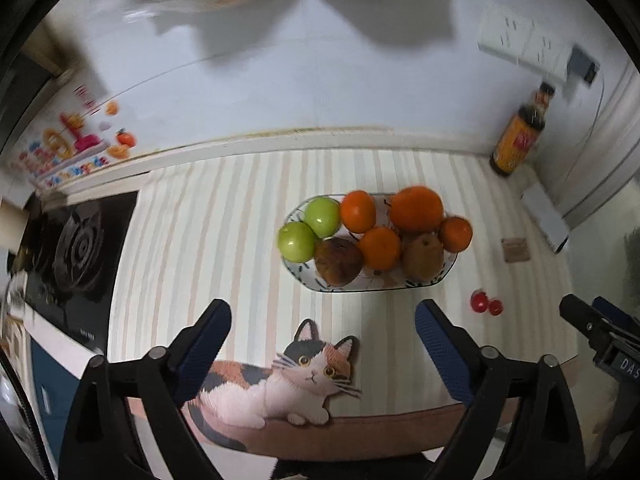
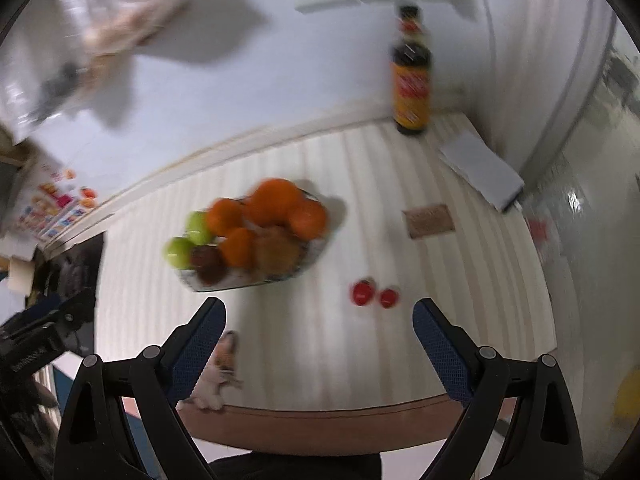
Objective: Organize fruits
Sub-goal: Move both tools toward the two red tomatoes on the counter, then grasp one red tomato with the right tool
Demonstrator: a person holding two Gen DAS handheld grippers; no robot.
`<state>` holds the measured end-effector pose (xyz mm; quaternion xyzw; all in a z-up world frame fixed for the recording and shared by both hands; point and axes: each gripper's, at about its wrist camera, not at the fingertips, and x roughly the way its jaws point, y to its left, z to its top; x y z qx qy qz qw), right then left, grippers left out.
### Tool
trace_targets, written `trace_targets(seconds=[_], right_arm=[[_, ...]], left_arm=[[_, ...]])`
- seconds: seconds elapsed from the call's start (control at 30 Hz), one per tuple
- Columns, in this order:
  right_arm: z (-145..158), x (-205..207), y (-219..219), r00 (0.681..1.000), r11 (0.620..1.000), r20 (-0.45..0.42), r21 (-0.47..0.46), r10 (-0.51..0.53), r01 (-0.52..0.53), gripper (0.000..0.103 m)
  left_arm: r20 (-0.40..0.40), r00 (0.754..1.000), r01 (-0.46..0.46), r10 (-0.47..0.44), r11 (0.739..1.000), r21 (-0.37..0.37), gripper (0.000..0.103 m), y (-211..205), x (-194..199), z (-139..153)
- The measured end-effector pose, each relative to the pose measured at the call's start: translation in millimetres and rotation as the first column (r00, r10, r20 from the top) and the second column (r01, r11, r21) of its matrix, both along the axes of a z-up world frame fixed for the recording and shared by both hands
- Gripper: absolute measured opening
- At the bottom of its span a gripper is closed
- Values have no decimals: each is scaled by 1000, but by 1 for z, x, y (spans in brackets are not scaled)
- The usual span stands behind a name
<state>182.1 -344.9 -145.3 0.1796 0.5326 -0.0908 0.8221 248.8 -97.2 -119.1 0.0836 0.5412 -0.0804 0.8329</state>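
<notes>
An oval patterned dish on the striped mat holds two green apples, several oranges and two brown fruits. Two small red fruits lie on the mat to the dish's right. My left gripper is open and empty, hovering in front of the dish. In the blurred right wrist view the dish is ahead to the left and the red fruits lie just ahead. My right gripper is open and empty above the mat's front part.
A dark sauce bottle stands at the back right by the wall. A gas hob is on the left. A small brown coaster and a white box lie at the right. A cat picture marks the mat's front edge.
</notes>
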Motion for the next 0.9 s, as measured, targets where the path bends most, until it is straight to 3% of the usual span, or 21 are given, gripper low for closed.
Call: trace_targets(seconds=[0.2,0.33,0.47,0.73,0.9], right_arm=[[-85,8,-60,989,993,-108,52,-99,105,95],[-148,12,-86,973,972,-183,165,-137,168,63],[-188,16,-90,969,964,-210,203,-128,171,53],[-216,26,-77,985,966,-164,239,-59,98,27],[-206,25,-70,992,976,-122,206,-43,68,26]], left_arm=[[-89,991,104,-101,994,31,95,-56,23,-52],[-174,972,166,-160,986,21,95,-91,27,-88],[-228,953,211,-197,977,38,95,-114,26,-114],[-292,935,224,-200,973,50,95,-131,31,-142],[-309,923,243,-231,970,3,95,-146,29,-146]])
